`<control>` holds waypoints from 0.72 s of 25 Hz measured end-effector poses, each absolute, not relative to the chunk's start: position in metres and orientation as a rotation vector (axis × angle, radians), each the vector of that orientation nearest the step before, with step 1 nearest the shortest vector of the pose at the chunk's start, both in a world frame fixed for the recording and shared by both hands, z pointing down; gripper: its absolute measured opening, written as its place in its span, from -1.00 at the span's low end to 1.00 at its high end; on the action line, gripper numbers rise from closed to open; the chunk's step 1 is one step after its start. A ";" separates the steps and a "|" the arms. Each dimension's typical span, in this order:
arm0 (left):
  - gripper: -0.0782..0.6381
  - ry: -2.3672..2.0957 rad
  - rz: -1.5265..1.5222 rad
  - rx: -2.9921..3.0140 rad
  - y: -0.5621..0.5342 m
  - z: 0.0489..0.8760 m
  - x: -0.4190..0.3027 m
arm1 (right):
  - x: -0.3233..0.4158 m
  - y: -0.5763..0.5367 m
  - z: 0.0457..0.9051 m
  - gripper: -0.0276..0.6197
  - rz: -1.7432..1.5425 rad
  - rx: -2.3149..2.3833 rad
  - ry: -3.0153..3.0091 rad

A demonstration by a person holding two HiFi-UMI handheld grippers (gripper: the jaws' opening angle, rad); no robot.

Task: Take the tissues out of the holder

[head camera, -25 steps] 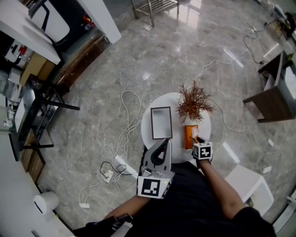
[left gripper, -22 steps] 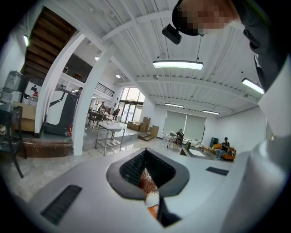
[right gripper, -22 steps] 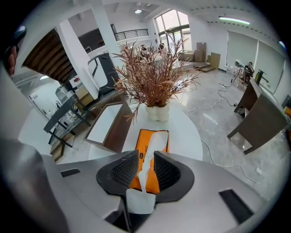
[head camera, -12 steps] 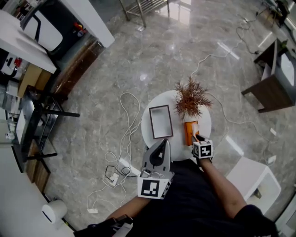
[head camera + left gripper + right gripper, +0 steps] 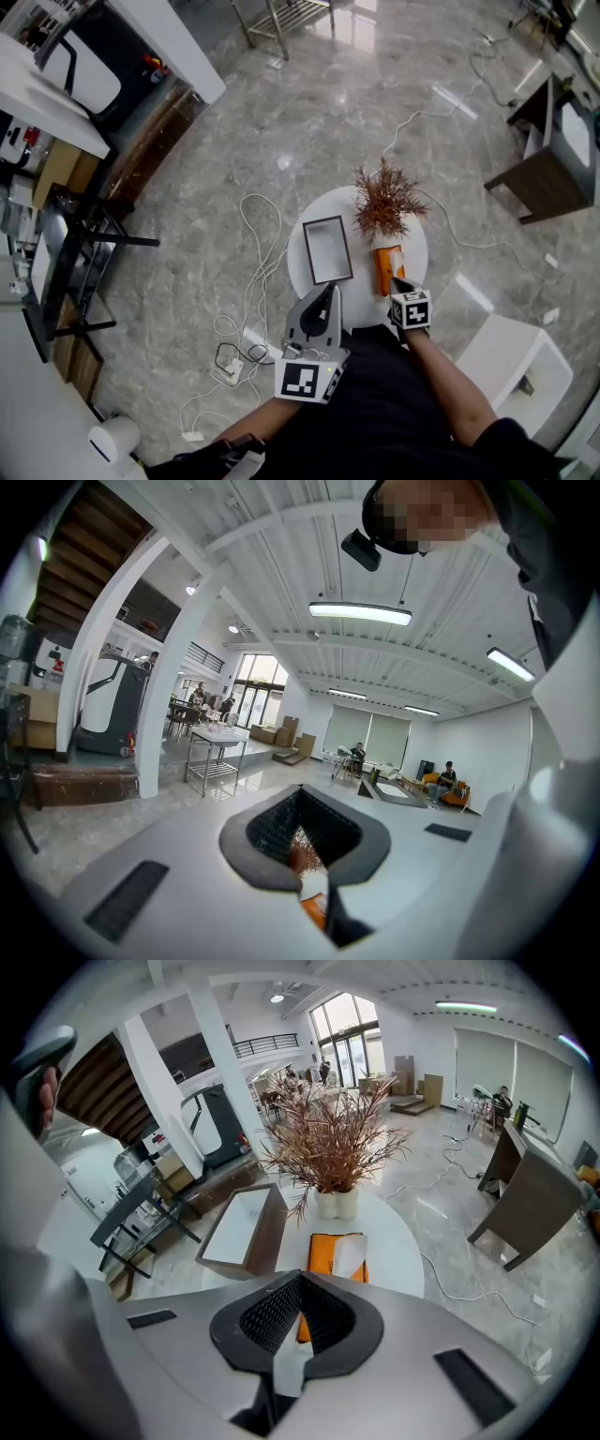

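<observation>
Right gripper (image 5: 300, 1286): jaws have just been closing and now pinch a white tissue (image 5: 286, 1368), low centre in the right gripper view. We find the orange tissue holder (image 5: 384, 268) lying flat on the round white table (image 5: 414, 248), centre-right of the head view, just below the dried plant (image 5: 386, 202). Another sheet pokes from its slot. Left gripper (image 5: 302, 799): jaws together, nothing between them.

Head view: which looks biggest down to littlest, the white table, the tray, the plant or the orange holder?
1. White table, biggest.
2. Tray and plant look about alike, so no ranking.
3. Orange holder, smallest.
</observation>
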State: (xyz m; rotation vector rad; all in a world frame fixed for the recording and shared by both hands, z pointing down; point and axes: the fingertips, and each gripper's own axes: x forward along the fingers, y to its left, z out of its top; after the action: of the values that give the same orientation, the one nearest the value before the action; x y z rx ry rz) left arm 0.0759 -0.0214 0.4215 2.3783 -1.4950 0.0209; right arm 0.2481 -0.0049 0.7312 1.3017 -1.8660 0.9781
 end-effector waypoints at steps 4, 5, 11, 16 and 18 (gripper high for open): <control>-0.78 -1.481 0.001 2.409 -0.028 0.412 0.069 | 0.232 -0.013 0.708 -0.89 0.986 1.346 -1.924; -0.78 -1.479 -0.005 2.417 -0.030 0.410 0.068 | 0.229 -0.015 0.702 -0.89 0.982 1.359 -1.936; -0.78 -1.452 -0.034 2.437 -0.037 0.397 0.060 | 0.203 -0.033 0.635 -0.89 0.856 1.420 -2.086; -0.78 -1.429 -0.033 2.460 -0.044 0.396 0.052 | 0.186 -0.045 0.582 -0.89 0.770 1.485 -2.180; -0.78 -1.417 -0.039 2.459 -0.046 0.395 0.048 | 0.180 -0.047 0.568 -0.89 0.761 1.497 -2.202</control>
State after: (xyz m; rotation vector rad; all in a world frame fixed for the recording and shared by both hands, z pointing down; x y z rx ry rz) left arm 0.0485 -0.0457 0.3949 2.4594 -1.4174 -0.0386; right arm 0.1799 -0.0466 0.5678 1.4970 -2.2023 0.7610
